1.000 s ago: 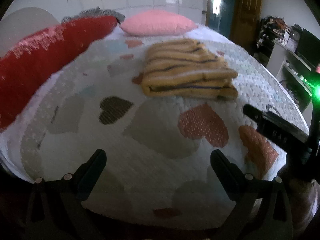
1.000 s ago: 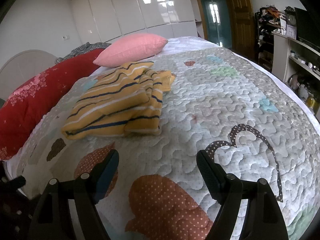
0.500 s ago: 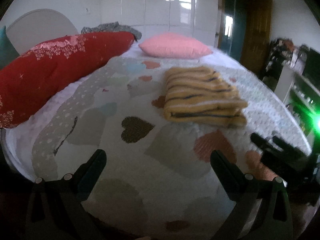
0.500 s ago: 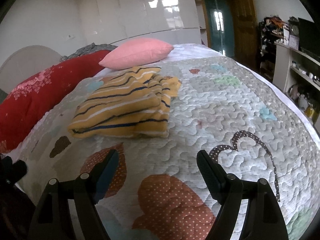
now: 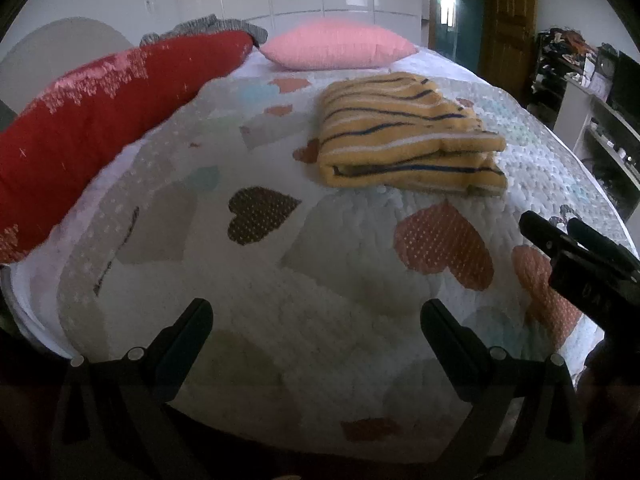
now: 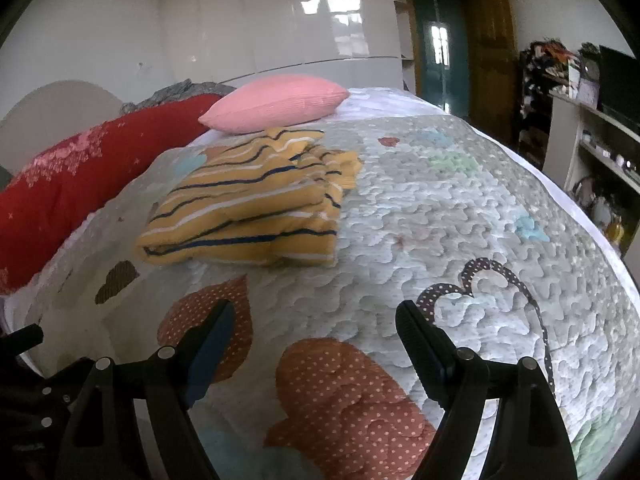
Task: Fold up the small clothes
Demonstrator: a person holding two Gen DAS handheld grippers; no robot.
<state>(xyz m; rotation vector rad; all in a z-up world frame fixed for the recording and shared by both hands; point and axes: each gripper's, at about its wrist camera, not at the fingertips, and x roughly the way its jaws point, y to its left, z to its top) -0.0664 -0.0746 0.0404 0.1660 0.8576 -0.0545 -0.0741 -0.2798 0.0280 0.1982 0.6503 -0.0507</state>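
Striped garment [image 5: 408,140]: yellow with dark blue and white stripes, folded into a thick pile; it lies on the quilt at about 1 o'clock from the left gripper and at 11 o'clock from the right gripper, well apart from both.
Quilt [image 6: 460,216]: pale, stitched, with heart patches in brown, orange and red; it covers the whole bed.
Red pillow [image 5: 92,120]: long, with pink print, along the bed edge at 10 o'clock.
Pink pillow [image 5: 336,46]: at 12 o'clock, behind the garment, not touching it as far as I can see.
Grey cloth [image 5: 204,26]: crumpled, behind the red pillow.
Left gripper [image 5: 316,320]: held low over the near edge of the quilt, pointing along the bed; fingers spread wide, nothing between them.
Right gripper [image 6: 314,320]: also low over the near edge, pointing at 12 o'clock; fingers spread wide and holding nothing. In the left view it appears at 3 o'clock [image 5: 576,252].
Writing: pale letters on the right gripper body in the left view, too blurred to read.
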